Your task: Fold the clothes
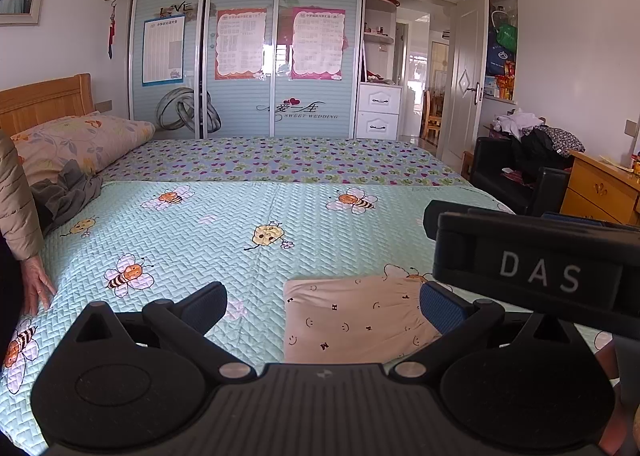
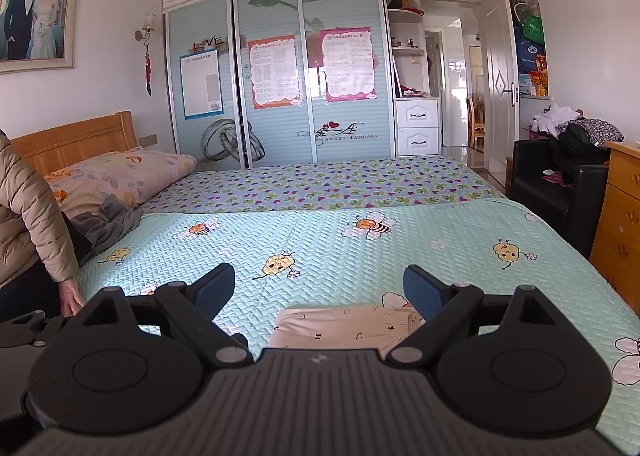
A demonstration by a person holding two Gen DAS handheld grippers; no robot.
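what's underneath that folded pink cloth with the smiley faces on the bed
The folded pink cloth lies flat on the mint bee-print quilt, covering part of a printed bee at its far edge. Whatever else lies under it is hidden.

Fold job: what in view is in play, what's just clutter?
In play:
- folded pink cloth
- left gripper, open
- right gripper, open

Lying about:
- grey garment by pillow
- clothes pile on black chair
- someone's hand on bed
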